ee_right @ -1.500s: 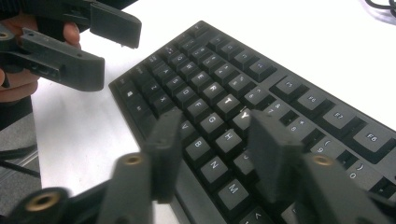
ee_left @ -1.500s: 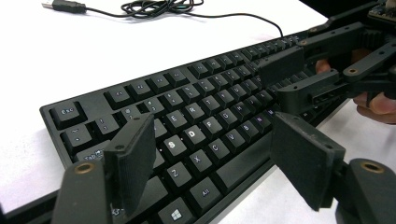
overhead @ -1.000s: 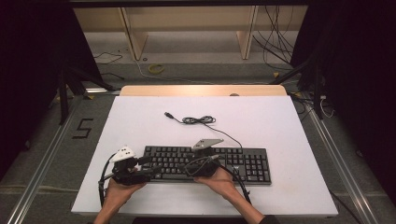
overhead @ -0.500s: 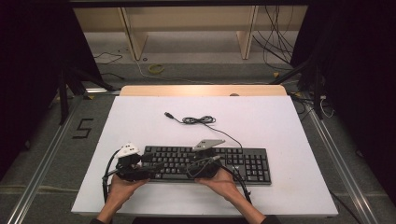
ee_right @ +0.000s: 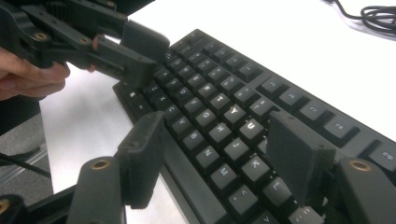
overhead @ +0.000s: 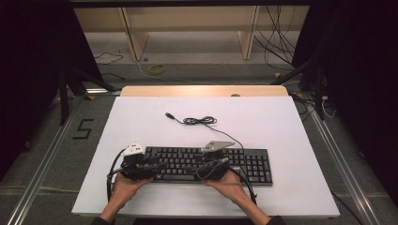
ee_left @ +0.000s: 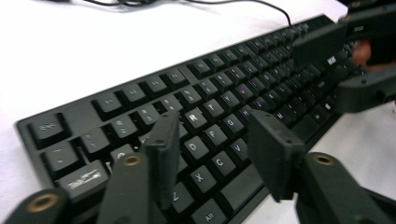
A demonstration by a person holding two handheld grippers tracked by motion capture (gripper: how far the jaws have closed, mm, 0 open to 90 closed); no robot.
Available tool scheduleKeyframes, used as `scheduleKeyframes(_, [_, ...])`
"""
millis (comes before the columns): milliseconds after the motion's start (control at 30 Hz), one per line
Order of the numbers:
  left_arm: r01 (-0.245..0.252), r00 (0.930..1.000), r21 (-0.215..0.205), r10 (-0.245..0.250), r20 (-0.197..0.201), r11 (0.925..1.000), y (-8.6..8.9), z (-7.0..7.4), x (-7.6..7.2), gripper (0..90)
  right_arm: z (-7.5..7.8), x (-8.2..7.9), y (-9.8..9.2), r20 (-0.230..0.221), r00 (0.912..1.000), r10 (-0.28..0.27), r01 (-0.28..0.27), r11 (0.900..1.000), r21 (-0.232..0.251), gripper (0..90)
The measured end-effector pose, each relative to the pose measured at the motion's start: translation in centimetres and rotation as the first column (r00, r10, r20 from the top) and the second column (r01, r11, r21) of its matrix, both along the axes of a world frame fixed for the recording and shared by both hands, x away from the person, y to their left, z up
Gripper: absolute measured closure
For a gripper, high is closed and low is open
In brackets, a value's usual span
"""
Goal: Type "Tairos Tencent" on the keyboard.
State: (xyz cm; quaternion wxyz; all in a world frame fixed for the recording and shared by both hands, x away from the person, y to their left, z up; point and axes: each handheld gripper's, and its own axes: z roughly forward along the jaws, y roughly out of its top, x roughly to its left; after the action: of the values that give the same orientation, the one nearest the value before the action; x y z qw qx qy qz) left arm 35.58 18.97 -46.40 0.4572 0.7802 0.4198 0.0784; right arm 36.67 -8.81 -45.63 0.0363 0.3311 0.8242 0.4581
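Note:
A black keyboard (overhead: 244,161) lies near the front of the white table (overhead: 281,126). Its thin cable (overhead: 199,121) coils behind it. My left gripper (overhead: 157,166) hovers over the keyboard's left end and points right. In the left gripper view its jaws (ee_left: 217,154) stand apart above the letter keys (ee_left: 212,109); they have just been closing, with nothing pinched. My right gripper (overhead: 199,168) sits at the keyboard's middle and points left. Its jaws (ee_right: 219,158) have just been opening; one pad (ee_right: 140,158) hangs past the front edge, the other over the keys.
Each gripper shows in the other's view: the right one (ee_left: 345,60) and the left one (ee_right: 126,51), close together over the keys. Wooden shelving (overhead: 187,28) and floor cables (overhead: 281,42) lie beyond the table's far edge.
Both hands stay at the keyboard's front edge. The left gripper has edged slightly right, onto the keyboard's left end.

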Motion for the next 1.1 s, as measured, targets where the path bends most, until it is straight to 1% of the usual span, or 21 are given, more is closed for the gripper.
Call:
scheduleKeyframes(267, [0.057, 0.9983, 0.036, -0.057, -0.015, 0.9977, -1.0, -0.2, 0.1, 75.7, 0.2, -0.3, -1.1, 0.010, 0.9999, -0.013, 0.012, 1.000, 0.013, 37.6])
scheduleKeyframes(300, [0.066, 0.9977, 0.047, -0.065, -0.020, 0.9967, -1.1, -0.2, 0.1, 77.9, 0.2, -0.4, -1.2, 0.011, 0.9998, -0.015, 0.015, 1.000, 0.015, 37.6])
scheduleKeyframes(367, [0.074, 0.9970, 0.062, -0.073, -0.025, 0.9953, -1.3, -0.3, 0.2, 81.6, 0.3, -0.5, -1.5, 0.010, 0.9998, -0.018, 0.018, 1.000, 0.018, 37.6])
scheduleKeyframes(500, [0.089, 0.9955, 0.076, -0.086, -0.041, 0.9931, -1.7, -0.5, 0.4, 86.6, 0.2, -0.7, -1.9, 0.012, 0.9997, -0.021, 0.021, 1.000, 0.018, 37.4])
scheduleKeyframes(600, [0.102, 0.9939, 0.086, -0.098, -0.051, 0.9911, -2.0, -0.6, 0.5, 88.7, 0.2, -0.8, -2.1, 0.010, 0.9997, -0.023, 0.023, 1.000, 0.020, 37.4])
scheduleKeyframes(867, [0.113, 0.9917, 0.121, -0.105, -0.074, 0.9862, -2.4, -1.1, 0.8, 89.0, 0.2, -1.1, -2.5, 0.010, 0.9996, -0.025, 0.025, 0.999, 0.021, 37.3])
scheduleKeyframes(1000, [0.107, 0.9916, 0.121, -0.097, -0.086, 0.9869, -2.4, -1.3, 0.8, 89.0, 0.2, -1.2, -2.7, 0.011, 0.9996, -0.025, 0.025, 0.999, 0.023, 37.3])
scheduleKeyframes(1067, [0.110, 0.9913, 0.143, -0.099, -0.087, 0.9836, -2.4, -1.4, 0.9, 89.1, 0.2, -1.3, -2.8, 0.011, 0.9996, -0.024, 0.024, 0.999, 0.022, 37.3])
scheduleKeyframes(1100, [0.105, 0.9910, 0.127, -0.093, -0.096, 0.9862, -2.3, -1.5, 0.9, 89.1, 0.2, -1.3, -2.8, 0.007, 0.9997, -0.025, 0.025, 0.999, 0.022, 37.3])
